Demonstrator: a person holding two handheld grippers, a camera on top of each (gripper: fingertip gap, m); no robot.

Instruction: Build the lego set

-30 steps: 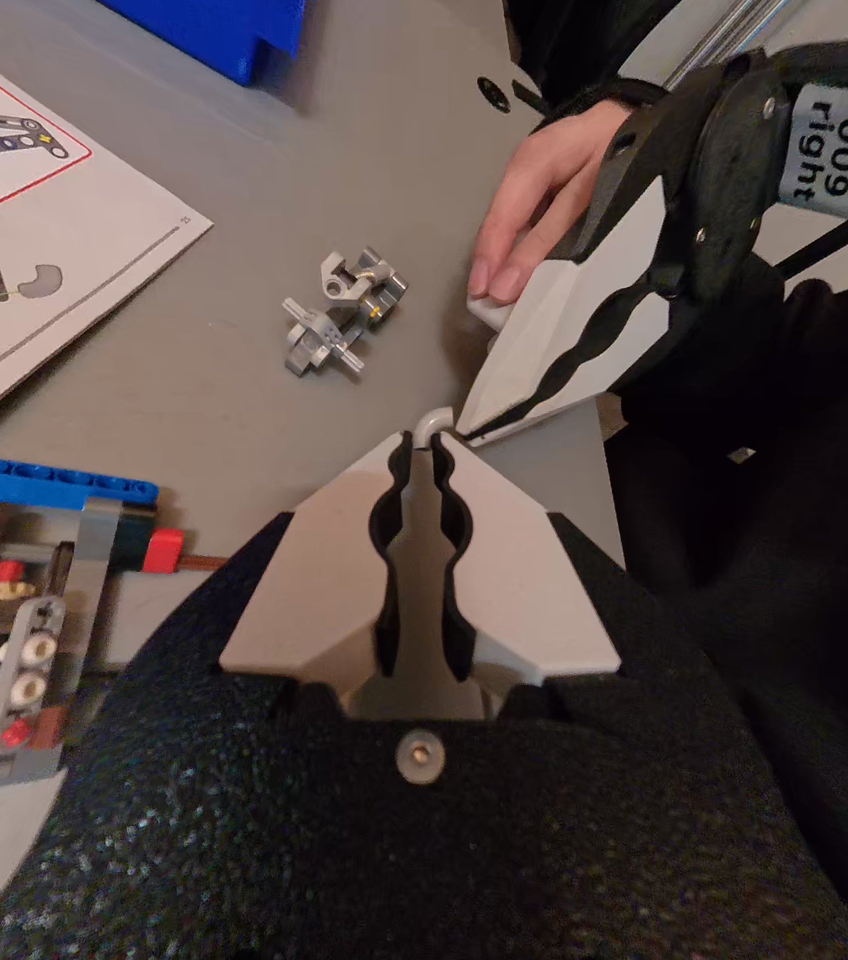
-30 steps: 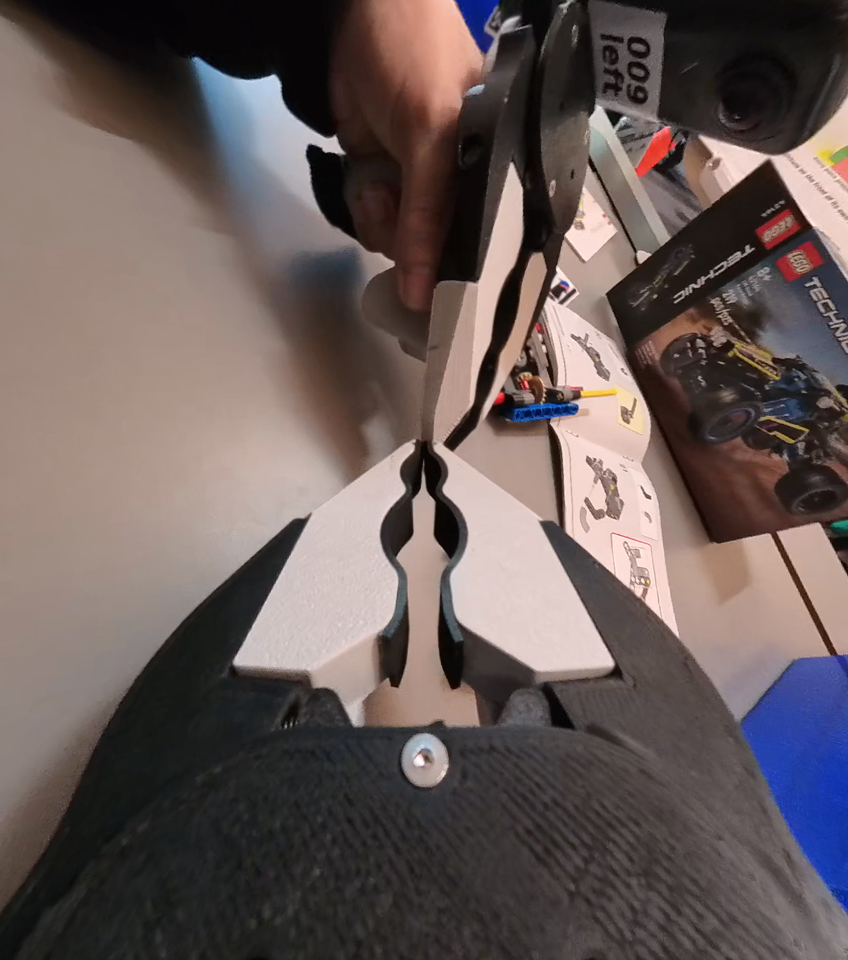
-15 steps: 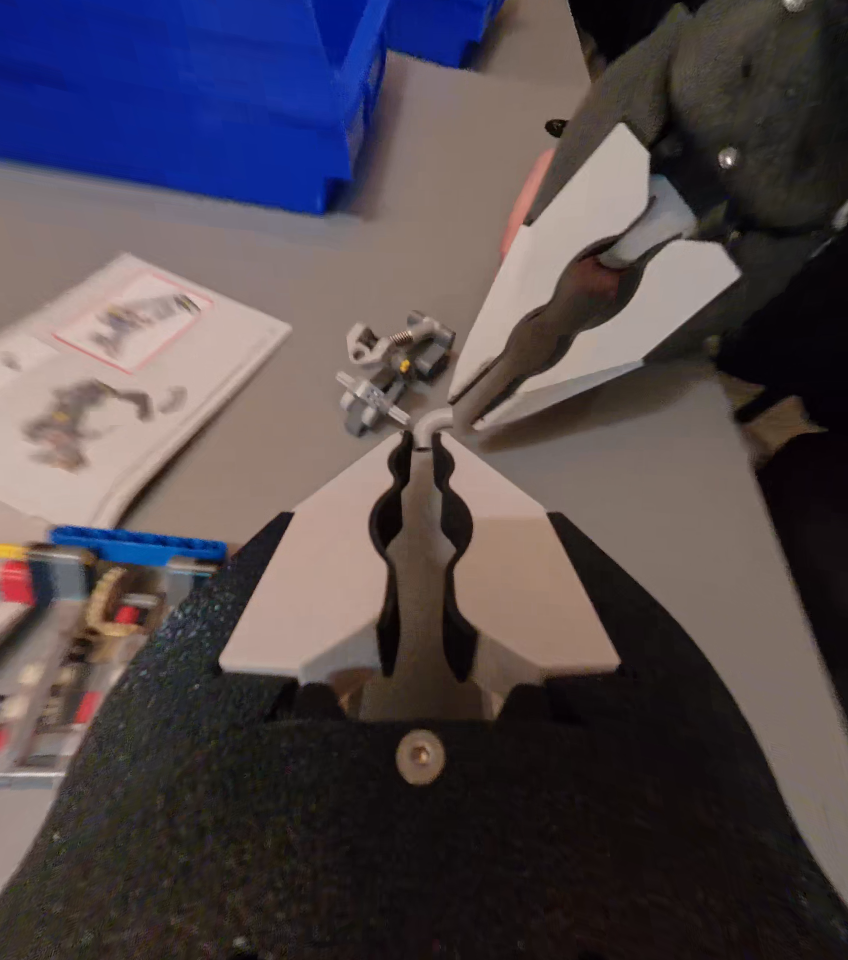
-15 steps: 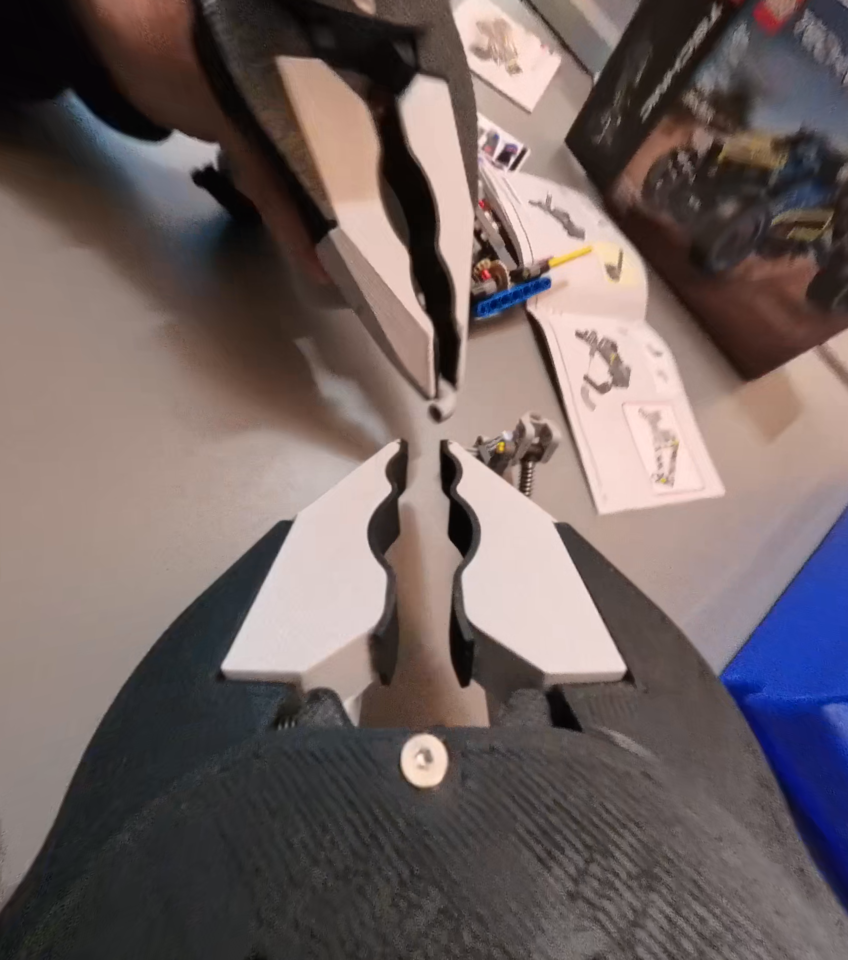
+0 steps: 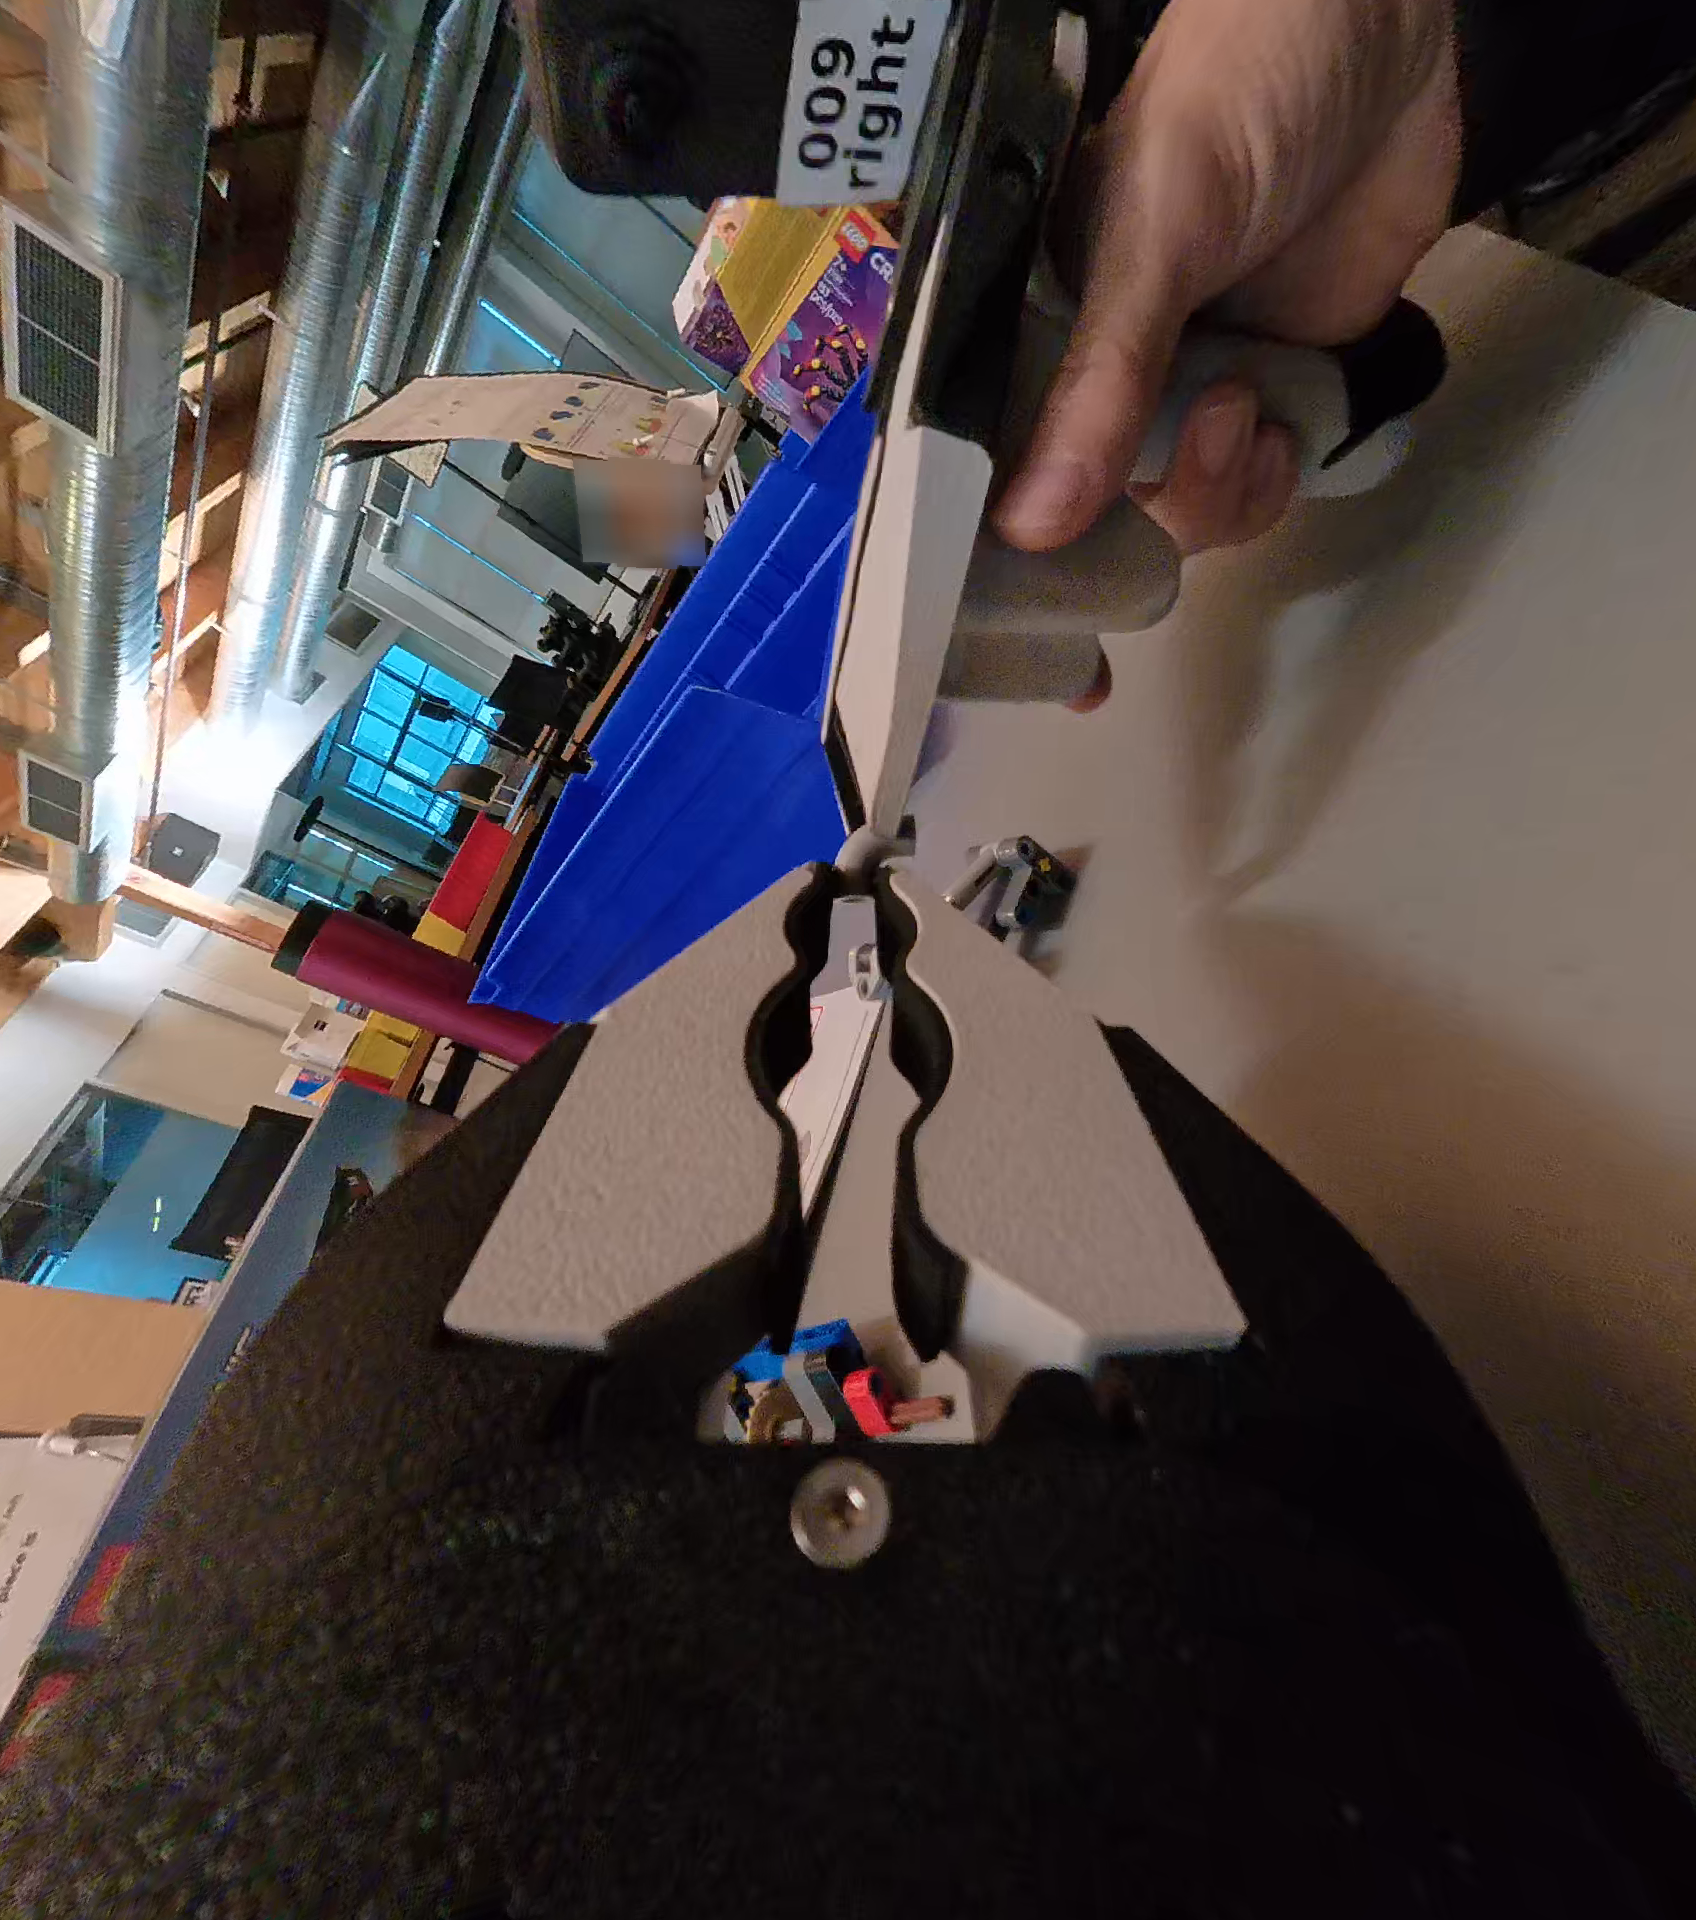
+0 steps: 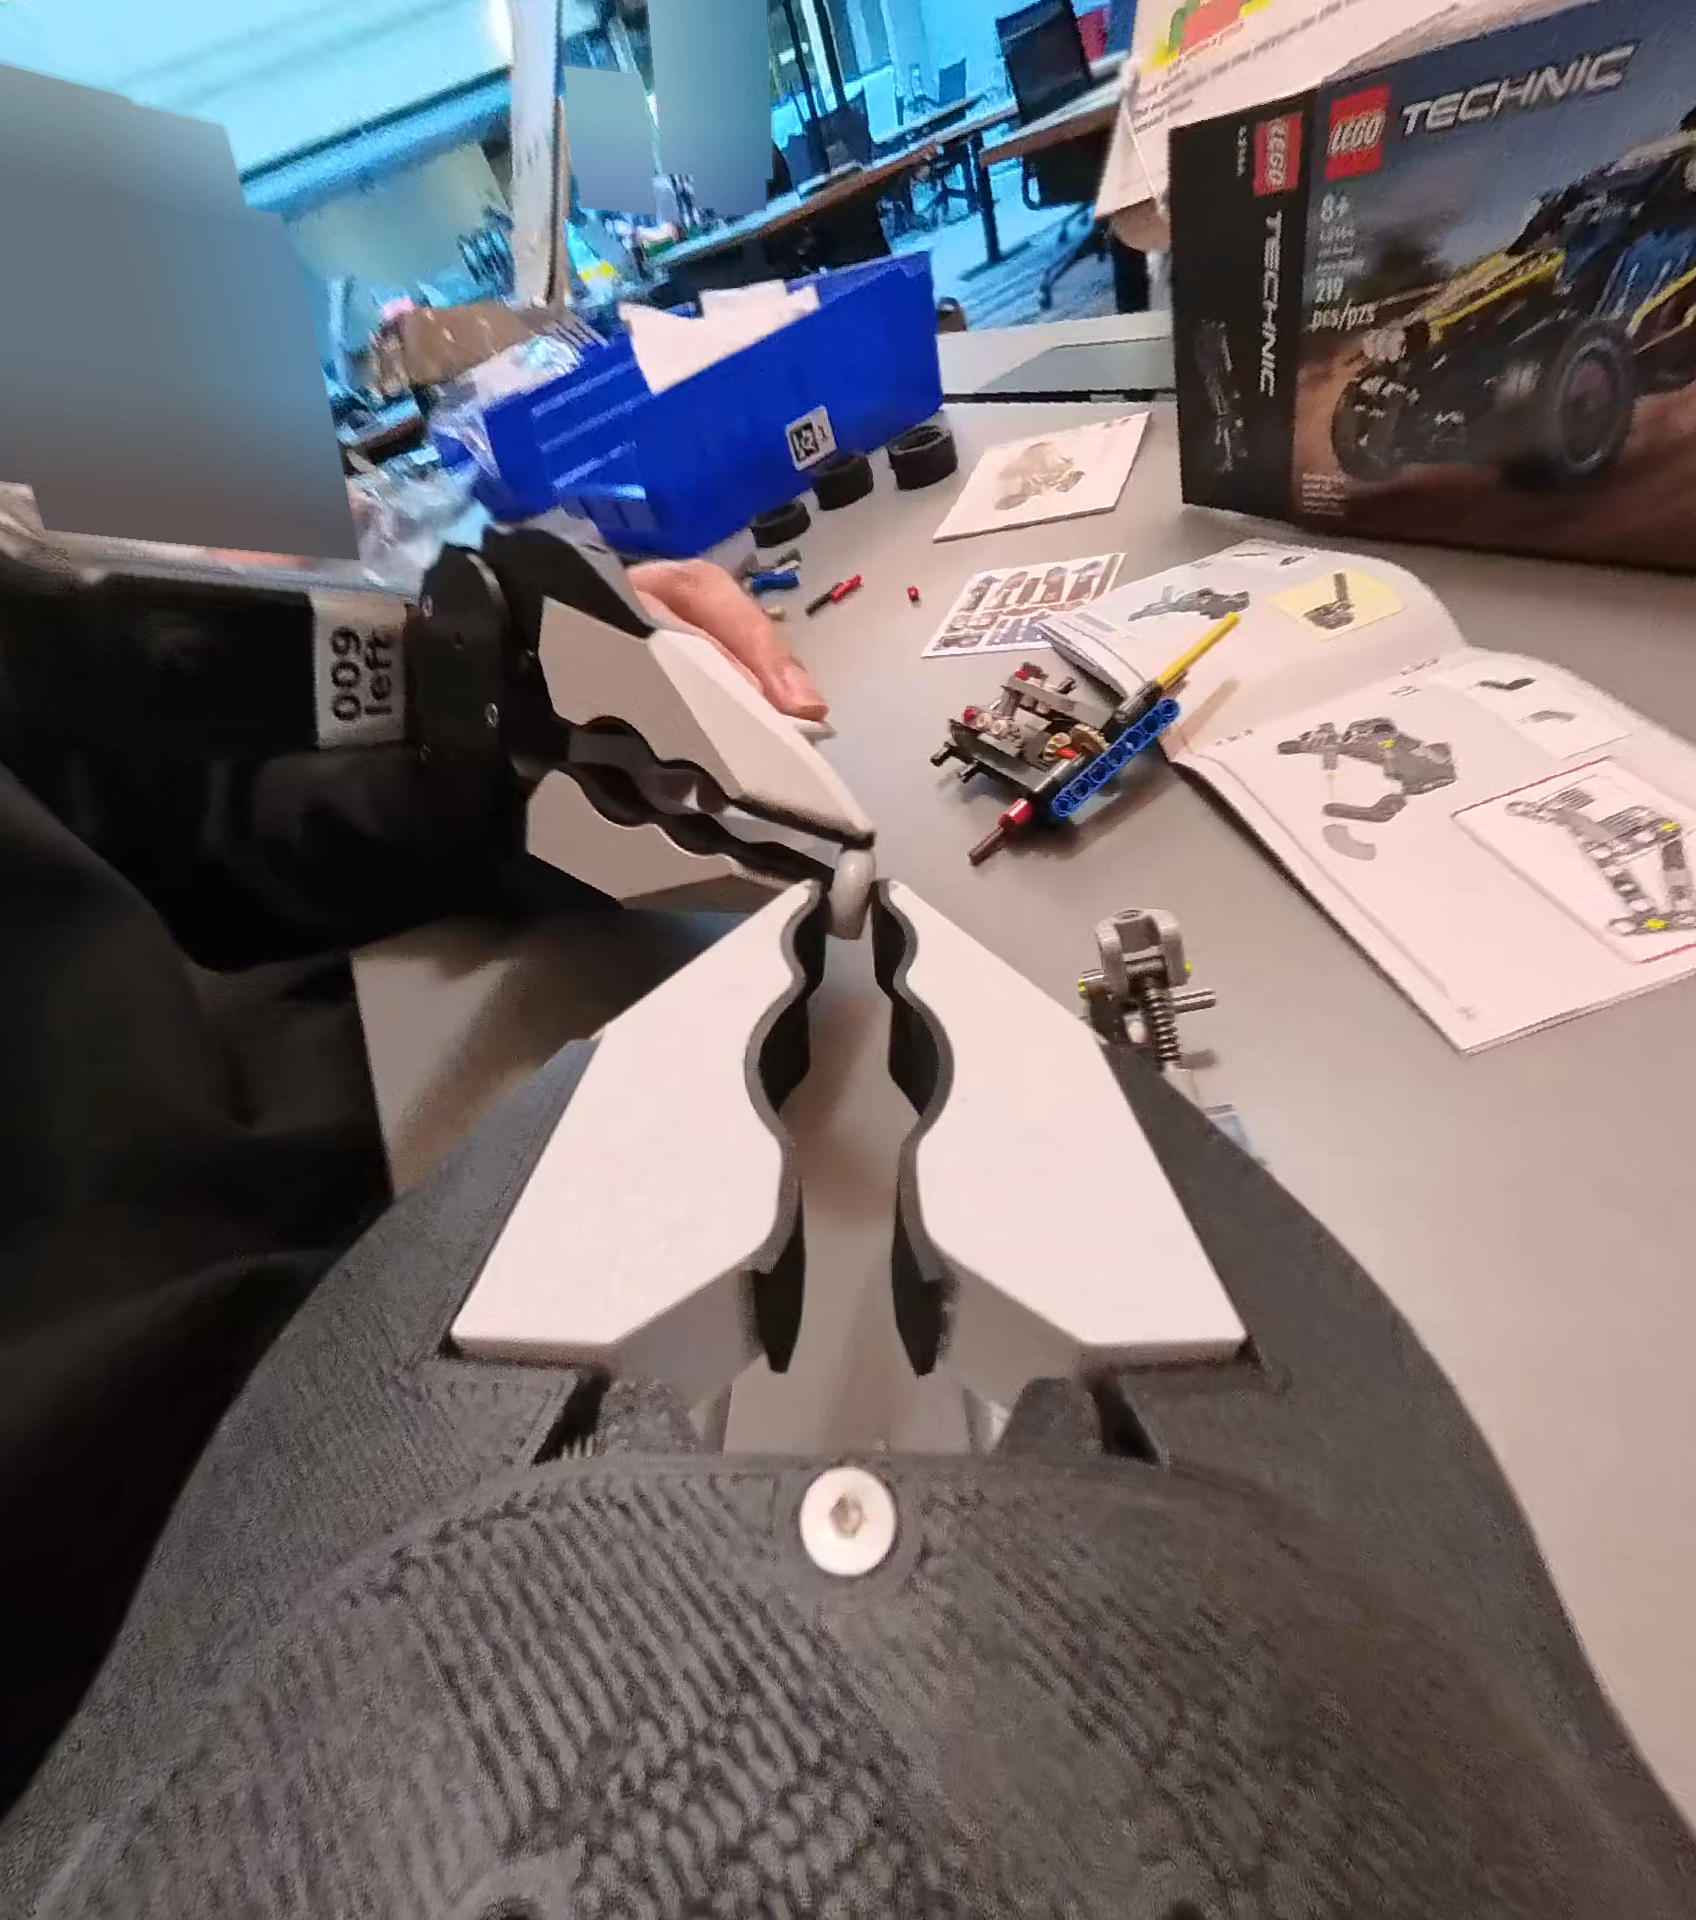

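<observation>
My left gripper (image 5: 849, 883) is shut on a small grey curved lego piece (image 5: 859, 852), held above the grey table. In the right wrist view the left gripper (image 6: 856, 837) comes in from the left with the piece (image 6: 849, 894) hanging from its tip. My right gripper (image 6: 846, 902) is slightly open, its tips on either side of the piece. In the left wrist view the right gripper (image 5: 880, 826) comes down from above, edge-on, its tip at the piece. A grey sub-assembly with a spring (image 6: 1140, 987) stands on the table just right of the grippers. The partly built chassis (image 6: 1052, 738) lies farther back.
An open instruction booklet (image 6: 1446, 790) lies right of the chassis, a sticker sheet (image 6: 1020, 608) behind it. The set's box (image 6: 1498, 291) stands at the back right. Blue bins (image 6: 719, 416), black tyres (image 6: 844, 483) and loose pins are at the back. A person's hand (image 5: 1239, 260) holds the right gripper. My two grippers' fingertips are within a few centimetres of each other.
Both grippers have turned and lifted, so the views swung up toward the room. The right gripper's tips have moved forward around the piece, which stays in the left gripper.
</observation>
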